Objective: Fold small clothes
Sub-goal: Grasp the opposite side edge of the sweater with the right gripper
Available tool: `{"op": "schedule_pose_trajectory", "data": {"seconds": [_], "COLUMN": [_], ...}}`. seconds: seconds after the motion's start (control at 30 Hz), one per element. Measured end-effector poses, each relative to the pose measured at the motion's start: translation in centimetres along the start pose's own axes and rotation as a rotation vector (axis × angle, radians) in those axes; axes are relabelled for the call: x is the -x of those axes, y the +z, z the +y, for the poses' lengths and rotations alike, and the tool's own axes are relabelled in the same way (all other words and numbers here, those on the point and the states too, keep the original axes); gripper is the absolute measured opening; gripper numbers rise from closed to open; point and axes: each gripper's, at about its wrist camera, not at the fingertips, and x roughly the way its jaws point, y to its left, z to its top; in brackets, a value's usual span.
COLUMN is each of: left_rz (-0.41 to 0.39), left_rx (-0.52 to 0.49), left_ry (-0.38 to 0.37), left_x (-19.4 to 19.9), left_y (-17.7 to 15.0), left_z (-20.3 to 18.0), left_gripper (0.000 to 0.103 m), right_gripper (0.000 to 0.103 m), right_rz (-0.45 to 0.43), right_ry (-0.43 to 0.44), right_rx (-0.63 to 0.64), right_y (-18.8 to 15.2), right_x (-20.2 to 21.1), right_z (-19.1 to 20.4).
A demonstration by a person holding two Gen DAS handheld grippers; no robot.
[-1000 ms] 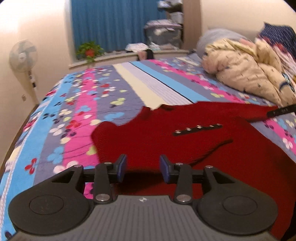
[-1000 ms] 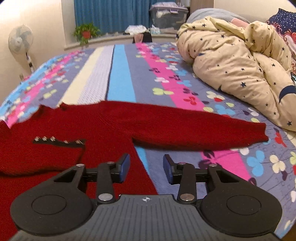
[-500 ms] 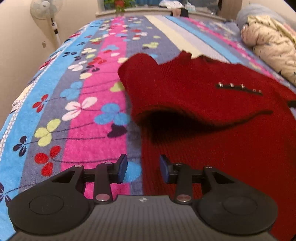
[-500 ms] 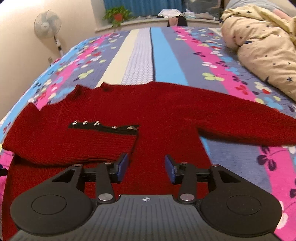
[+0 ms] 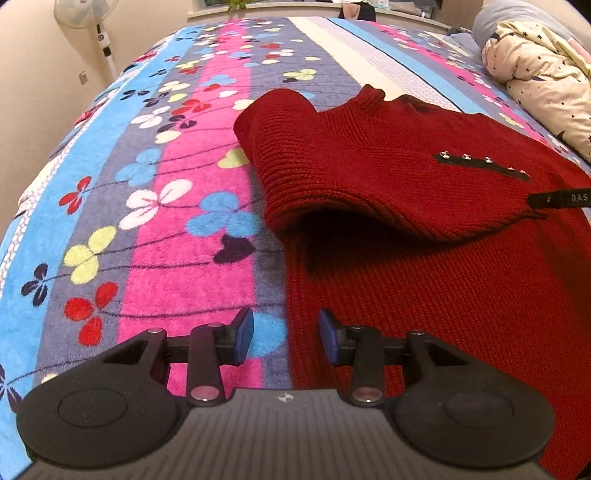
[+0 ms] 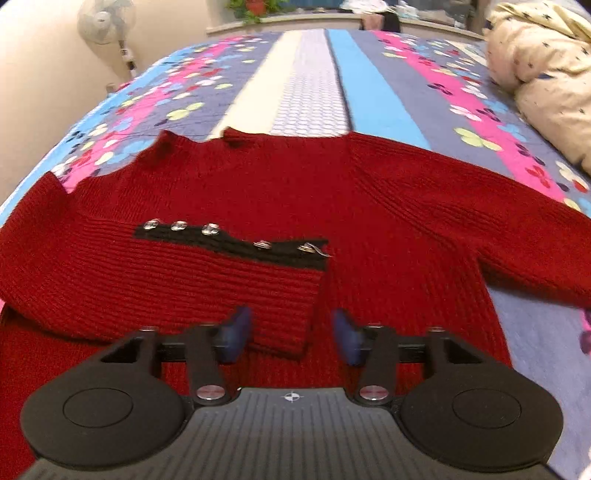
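A small red knit sweater [image 5: 424, 266] lies flat on the flowered bedspread [image 5: 155, 206]. Its left sleeve is folded across the chest, with a black cuff strip with metal studs [image 6: 236, 242]. The other sleeve [image 6: 524, 243] stretches out to the right. My left gripper [image 5: 286, 334] is open and empty, low over the sweater's left edge near the hem. My right gripper [image 6: 291, 332] is open and empty, just above the folded sleeve's cuff end. A tip of the right gripper shows at the right edge of the left wrist view [image 5: 561, 199].
A rumpled cream star-print duvet [image 6: 546, 74] lies at the right side of the bed. A standing fan [image 6: 107, 22] is by the left wall. A windowsill with a plant [image 6: 255, 7] runs behind the bed. The bed's left edge [image 5: 14, 221] drops off.
Both grippers have dropped lower and closer to the sweater. The left view has swung left to the sweater's left edge; the right has moved left over the folded sleeve's cuff.
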Motion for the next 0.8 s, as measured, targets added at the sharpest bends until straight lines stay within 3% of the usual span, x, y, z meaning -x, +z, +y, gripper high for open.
{"op": "schedule_pose_trajectory", "data": {"seconds": [0.03,0.07,0.1,0.13,0.2,0.37,0.5,0.57,0.6,0.7,0.73,0.8], "left_rz": [0.003,0.008,0.012,0.014,0.014,0.009,0.013,0.015,0.014,0.012,0.013,0.003], "left_rx": [-0.003,-0.003,-0.003,-0.002,-0.002,-0.003,-0.001,0.001,0.002,-0.014,-0.013,-0.002], "left_ry": [0.003,0.006,0.008,0.007,0.006,0.003,0.008,0.005,-0.007,0.004,0.003,-0.01], "left_x": [-0.2,-0.4,-0.6,-0.7,-0.9,-1.3,-1.8,-2.0,-2.0,-2.4,-2.4,-2.4], "left_y": [0.0,0.1,0.1,0.2,0.4,0.8,1.0,1.0,1.1,1.1,1.1,1.3], "left_z": [0.0,0.0,-0.1,-0.1,-0.2,-0.7,-0.7,-0.7,-0.7,-1.0,-1.0,-1.0], "left_gripper": [0.044,0.044,0.044,0.044,0.044,0.044,0.044,0.045,0.047,0.047,0.047,0.047], "right_gripper": [0.028,0.013,0.007,0.005,0.003,0.002,0.002,0.002,0.002,0.002,0.006,0.007], "right_rz": [-0.008,-0.022,-0.03,-0.038,-0.061,-0.217,-0.458,-0.526,-0.484,-0.189,-0.168,-0.22], "right_ry": [-0.009,-0.026,-0.043,-0.035,0.003,0.066,0.006,-0.089,-0.15,-0.179,-0.218,-0.251], "right_rx": [0.015,0.034,0.05,0.046,-0.002,-0.024,-0.106,-0.124,-0.126,-0.17,-0.175,-0.139], "right_y": [0.1,0.2,0.3,0.6,1.2,3.0,4.4,4.9,5.1,5.0,4.8,4.8], "right_x": [-0.1,-0.1,-0.2,-0.1,0.3,2.7,6.5,7.4,6.7,1.9,1.3,1.9], "right_z": [0.3,0.5,0.5,0.2,-0.8,-2.1,-4.4,-6.0,-6.7,-9.3,-9.6,-9.4]}}
